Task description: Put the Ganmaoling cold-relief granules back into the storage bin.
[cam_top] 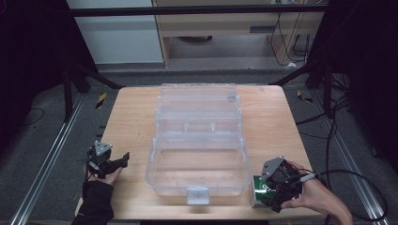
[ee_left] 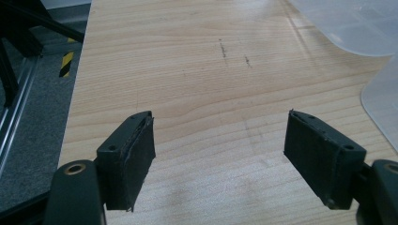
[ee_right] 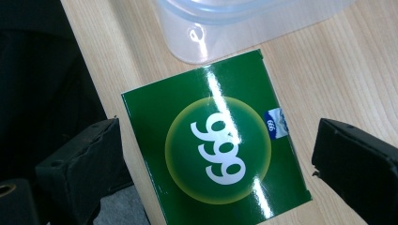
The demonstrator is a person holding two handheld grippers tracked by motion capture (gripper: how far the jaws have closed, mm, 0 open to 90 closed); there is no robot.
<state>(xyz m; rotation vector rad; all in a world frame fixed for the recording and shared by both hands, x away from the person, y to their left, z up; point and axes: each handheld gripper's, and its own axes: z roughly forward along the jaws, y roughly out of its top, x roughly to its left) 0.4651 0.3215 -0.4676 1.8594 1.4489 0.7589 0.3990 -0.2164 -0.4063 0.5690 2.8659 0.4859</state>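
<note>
Green box lies flat at the tabletop's near right corner, just beside the clear plastic case, directly beneath the right gripper, whose jaws stand wide on either side of it without touching. The right gripper view shows white "999" lettering in a yellow-ringed circle on the box, which the high view leaves too small to read; the left gripper hovers wide open over bare wood near the left edge. One box, one open case and two grippers are present.
</note>
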